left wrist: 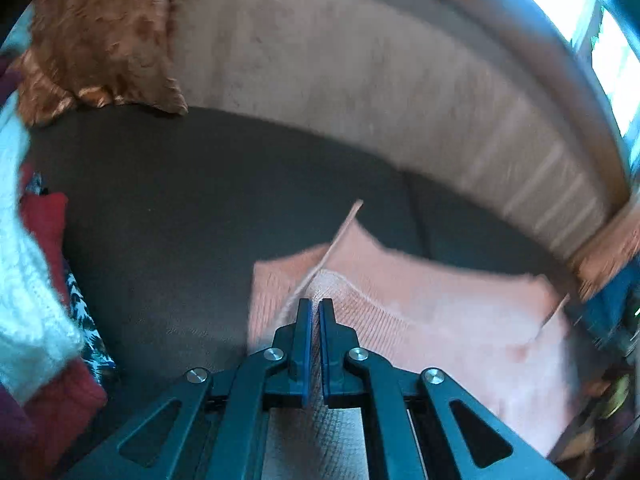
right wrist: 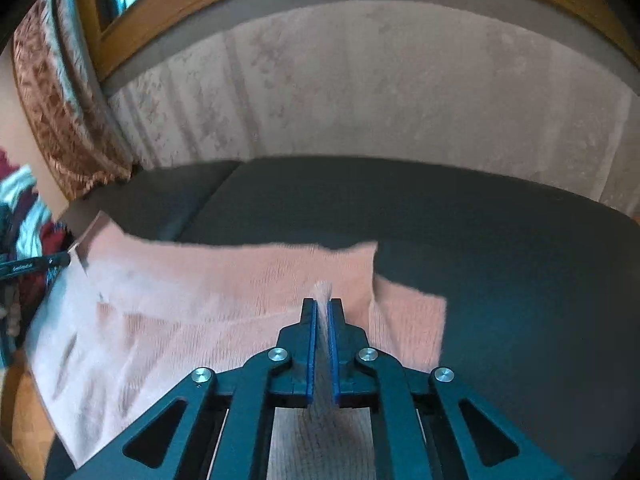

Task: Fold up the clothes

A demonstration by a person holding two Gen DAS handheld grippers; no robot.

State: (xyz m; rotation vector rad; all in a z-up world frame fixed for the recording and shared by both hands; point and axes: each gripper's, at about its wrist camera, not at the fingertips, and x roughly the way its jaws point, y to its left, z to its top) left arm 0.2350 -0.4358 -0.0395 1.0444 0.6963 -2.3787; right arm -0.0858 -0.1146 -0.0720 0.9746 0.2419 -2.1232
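Note:
A pink knitted garment (left wrist: 420, 300) lies spread across the dark grey sofa seat (left wrist: 200, 200). In the left wrist view my left gripper (left wrist: 315, 304) is shut on the garment's left end, and a fold of pink knit runs down between the blue pads. In the right wrist view the same pink garment (right wrist: 224, 292) stretches to the left. My right gripper (right wrist: 322, 304) is shut on a bunched bit of its right part, with a tuft of knit poking out above the fingertips. The left gripper's tip (right wrist: 60, 258) shows at the garment's far left edge.
A pale patterned sofa back (right wrist: 360, 92) rises behind the dark seat (right wrist: 520, 260). A brown cushion (left wrist: 100, 40) leans at the back left. A pile of white, red and patterned clothes (left wrist: 36, 280) lies on the left. A wooden window frame (right wrist: 132, 28) stands above the sofa.

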